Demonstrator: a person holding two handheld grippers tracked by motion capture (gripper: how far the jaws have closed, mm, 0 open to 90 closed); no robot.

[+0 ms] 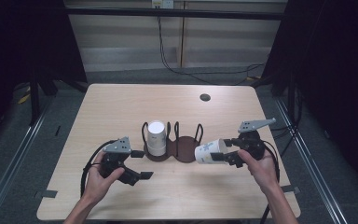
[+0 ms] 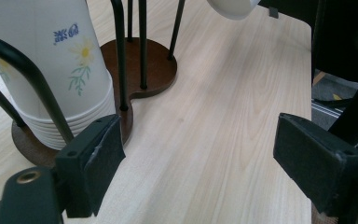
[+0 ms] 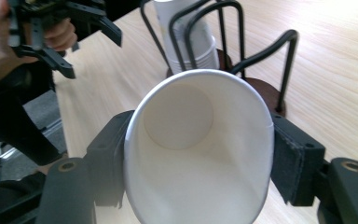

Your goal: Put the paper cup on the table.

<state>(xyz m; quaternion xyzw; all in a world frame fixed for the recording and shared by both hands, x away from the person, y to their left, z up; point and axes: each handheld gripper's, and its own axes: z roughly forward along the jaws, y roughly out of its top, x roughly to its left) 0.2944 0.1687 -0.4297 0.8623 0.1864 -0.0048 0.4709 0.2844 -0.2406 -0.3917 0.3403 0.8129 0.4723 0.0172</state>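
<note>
Your right gripper has its jaws clamped on a single paper cup, one pad on each side of the wall near the rim. In the right gripper view that cup opens toward the camera, its rim pressed into an oval between the pads (you can see straight down to its bottom). From above, the cup lies on its side, its bottom pointing away from the jaws toward the dark wooden holder, just beside the holder's right end.

Your left gripper has its jaws wide apart with nothing between them. In the left gripper view only bare table lies between the pads. Just beyond the left jaw stands the stack of paper cups, upside down and printed with a yellow flower, ringed by black wire hoops on the holder's base.

Seen from above, the stack fills the holder's left compartment, and the right compartment has no cups in it. Your left hand and right hand grip the handles, well apart on either side of the holder.
</note>
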